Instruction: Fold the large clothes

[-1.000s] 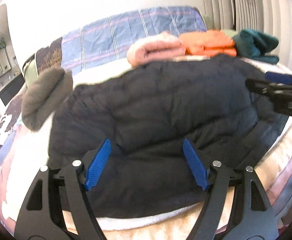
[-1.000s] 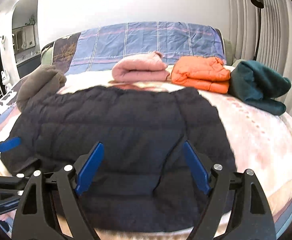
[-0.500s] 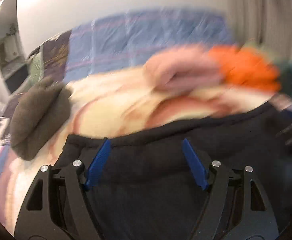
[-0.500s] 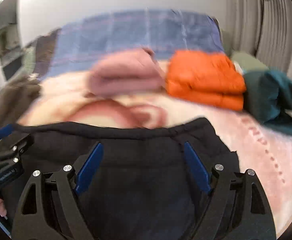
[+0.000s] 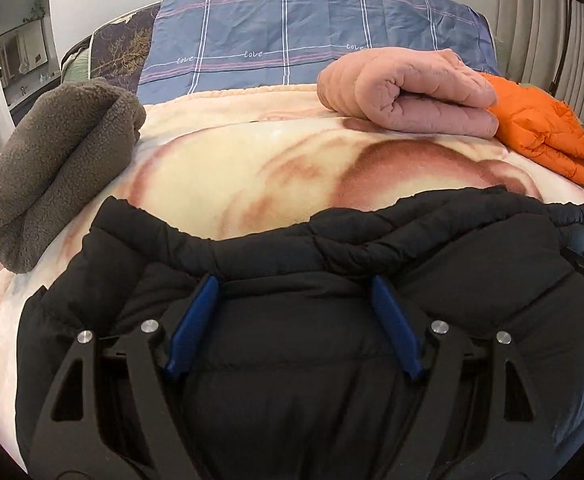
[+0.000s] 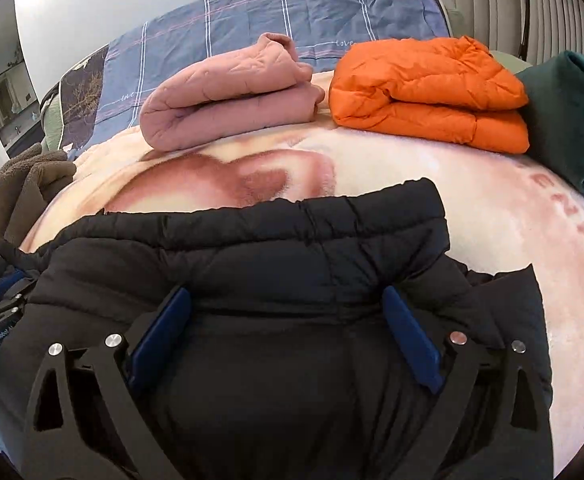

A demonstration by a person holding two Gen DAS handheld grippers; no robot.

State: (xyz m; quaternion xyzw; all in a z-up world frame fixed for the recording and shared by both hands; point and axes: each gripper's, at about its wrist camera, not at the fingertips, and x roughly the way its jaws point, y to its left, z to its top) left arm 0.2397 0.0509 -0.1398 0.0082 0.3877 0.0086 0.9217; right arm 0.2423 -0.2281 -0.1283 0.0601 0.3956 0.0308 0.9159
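The left gripper point(image 5: 295, 296) points forward and low, its blue-padded fingers point(image 5: 191, 326) spread wide apart. The right gripper point(image 6: 288, 306) sits level beside it to the right, fingers point(image 6: 409, 336) equally splayed. Each one shows at the near edge of the other's view.

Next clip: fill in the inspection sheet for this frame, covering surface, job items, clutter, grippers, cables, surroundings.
Surface: bed with cream-and-pink blanket.
Job's things: black puffer jacket lying across the near side, doubled over.
Clutter: folded pink jacket, folded orange jacket, teal garment, grey fleece, blue plaid bedding behind.
Grippers: left hand-held gripper and right hand-held gripper both open over the jacket.
Cables: nothing seen.
Surroundings: white wall, ribbed wall panel on the right, doorway on the left.
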